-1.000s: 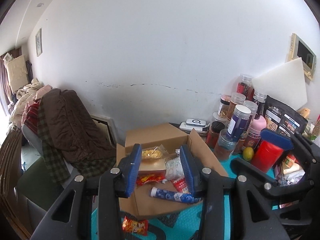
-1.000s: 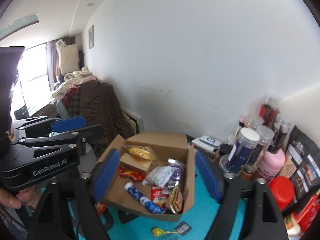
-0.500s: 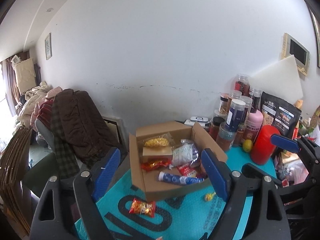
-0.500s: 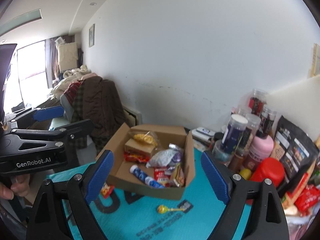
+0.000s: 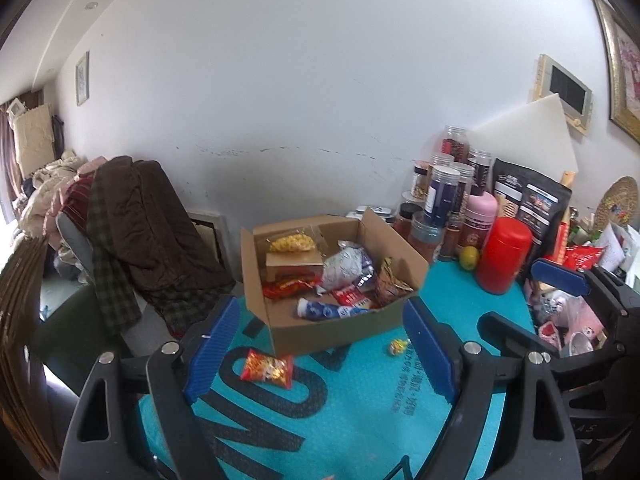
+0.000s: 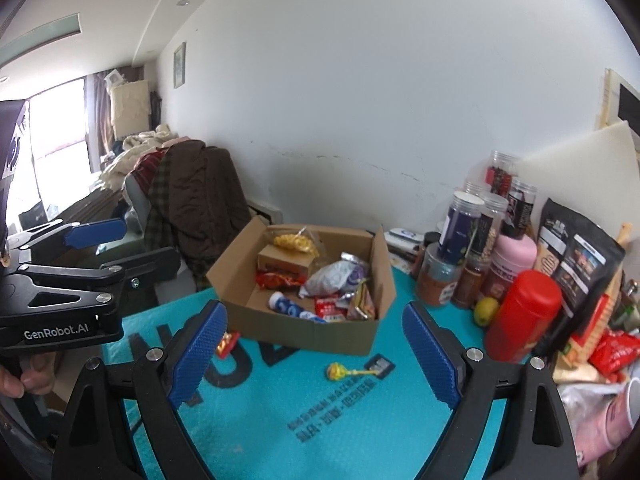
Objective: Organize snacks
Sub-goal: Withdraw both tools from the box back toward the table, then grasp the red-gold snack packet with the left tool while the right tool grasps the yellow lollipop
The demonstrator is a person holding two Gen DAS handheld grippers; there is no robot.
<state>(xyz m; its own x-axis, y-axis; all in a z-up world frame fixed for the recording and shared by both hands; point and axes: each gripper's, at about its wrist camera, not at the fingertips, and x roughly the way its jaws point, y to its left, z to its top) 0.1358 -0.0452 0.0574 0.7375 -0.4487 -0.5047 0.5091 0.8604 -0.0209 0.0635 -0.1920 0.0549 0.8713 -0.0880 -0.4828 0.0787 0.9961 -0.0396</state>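
The cardboard box (image 5: 340,328) stands open on the teal mat (image 5: 360,420), near the back of the table and not far from the white wall. Inside it lie several snacks: a clear bag with yellow pieces (image 5: 291,243) at the back, a small brown carton (image 5: 294,266) in front of that bag, a red packet (image 5: 286,289) beside the carton, a crumpled silver and white bag (image 5: 346,268) in the middle, a blue and white tube (image 5: 324,311) near the front wall, and a gold-brown pouch (image 5: 390,285) leaning at the right side.

Outside the box, a red and orange snack packet (image 5: 267,369) lies flat on the mat, just in front of the left corner. A yellow lollipop (image 6: 338,371) lies on the mat in front of the right corner, apart from the box.

The left gripper (image 5: 320,352) hovers above the mat in front of the box. Its blue pads are wide apart and nothing is between them. The right gripper (image 6: 314,354) hovers near it, also spread wide and empty; its jaws have just been opening.

To the right of the box stand a red canister (image 5: 505,254), a pink bottle (image 5: 480,220), a small yellow-green fruit (image 5: 469,257), some clear jars (image 5: 442,196) and a black pouch (image 5: 528,204). To the left, a brown jacket (image 5: 148,216) hangs over a chair.
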